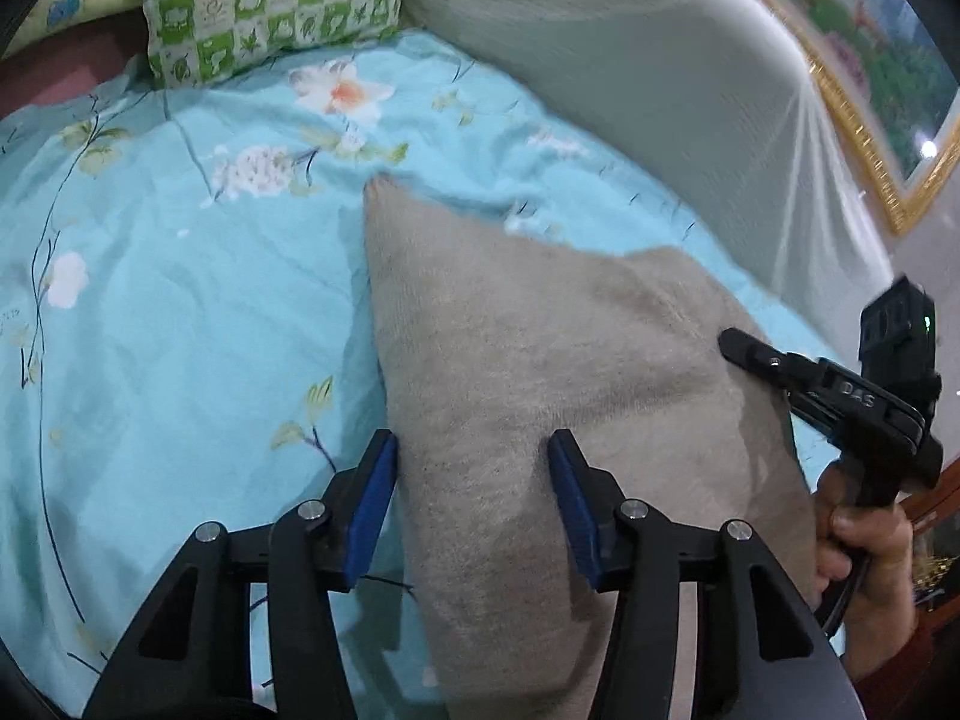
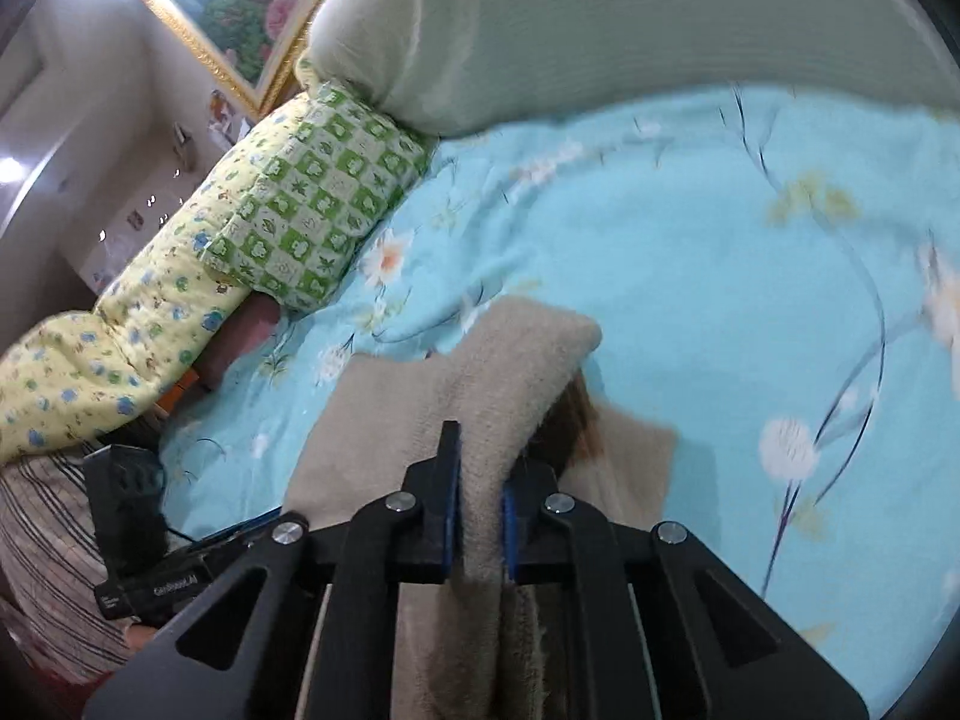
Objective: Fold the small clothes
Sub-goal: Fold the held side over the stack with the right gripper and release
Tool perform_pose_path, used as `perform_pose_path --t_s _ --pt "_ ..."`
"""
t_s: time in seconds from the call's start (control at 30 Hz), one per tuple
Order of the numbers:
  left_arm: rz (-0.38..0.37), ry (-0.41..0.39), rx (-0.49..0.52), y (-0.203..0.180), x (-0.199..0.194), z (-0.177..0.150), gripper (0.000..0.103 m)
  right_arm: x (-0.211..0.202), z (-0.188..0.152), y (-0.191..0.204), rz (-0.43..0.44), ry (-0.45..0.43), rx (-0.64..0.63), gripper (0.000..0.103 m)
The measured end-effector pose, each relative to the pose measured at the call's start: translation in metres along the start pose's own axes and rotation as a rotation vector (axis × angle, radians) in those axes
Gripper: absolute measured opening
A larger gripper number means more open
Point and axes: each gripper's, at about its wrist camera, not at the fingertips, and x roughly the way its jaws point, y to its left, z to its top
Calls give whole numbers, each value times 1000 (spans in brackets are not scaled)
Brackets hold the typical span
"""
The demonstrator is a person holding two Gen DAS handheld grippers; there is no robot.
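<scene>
Pinching a raised fold of the beige fleece garment (image 2: 516, 360) in my right tool (image 2: 480, 516), I have its blue pads closed tight on the cloth, which humps up between them and drapes away toward the bed (image 2: 720, 240). My left tool (image 1: 474, 498) stands partly open, its pads straddling the near edge of the same garment without visibly pressing on it; whether they brush the nap I cannot tell. The garment lies on the blue flowered bedsheet, near me and well short of the green checked pillow (image 1: 270, 0). Seen from my left wrist it tapers to a corner (image 1: 378, 186) that points away from me toward the pillows, so its long axis runs from my tools out to that tip. To fold it well, I judge, my left tool should close on the near edge level with the right, both lift together, and the fold be carried along that axis onto the far corner, edges matched. Lifting one side alone would likely skew the crease.
</scene>
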Motion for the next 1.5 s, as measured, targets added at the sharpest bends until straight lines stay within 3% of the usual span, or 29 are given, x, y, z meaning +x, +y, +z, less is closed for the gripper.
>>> perform_pose_path --t_s 0.03,0.1,0.2,0.27,0.4,0.53,0.7,0.87,1.0,1.1,1.13,1.2,1.23,1.3,1.33,1.43,1.5 --pt "3 0 -2 0 2 -1 52 17 -3 -7 -52 65 -5 12" --pt "16 0 1 -2 1 -3 54 34 -12 -25 -58 134 45 14" --pt "27 -2 21 -5 -8 -5 54 17 -21 -44 26 100 155 25" --pt "35 1 46 -7 -19 -10 54 -10 -27 -42 -17 65 167 36" --pt "23 2 109 -11 -50 -31 54 -65 -52 -34 27 4 168 36" --pt "12 17 205 -14 -83 -76 56 -109 -93 -18 91 -50 135 36" --pt "10 47 323 -25 -91 -133 58 -107 -126 3 93 -8 74 36" --pt "102 13 397 -39 -80 -149 58 -95 -135 8 56 10 60 36" --pt "124 9 339 -30 -72 -145 56 -94 -136 3 57 3 74 36" --pt "143 5 275 -23 -67 -140 46 -93 -140 4 65 9 80 36" --pt "140 12 256 -21 -63 -141 33 -91 -141 6 68 13 73 36" --pt "143 6 238 -21 -59 -146 27 -88 -142 11 80 23 56 36" --pt "156 0 238 -23 -58 -148 26 -84 -143 14 71 33 47 35" --pt "153 2 245 -27 -59 -147 17 -74 -145 17 48 77 30 11" --pt "152 3 247 -29 -61 -146 16 -71 -145 17 44 99 34 7" --pt "145 3 252 -28 -67 -143 16 -105 -134 20 132 11 50 7" --pt "124 21 232 -23 -66 -143 16 -122 -128 16 134 -17 47 6"
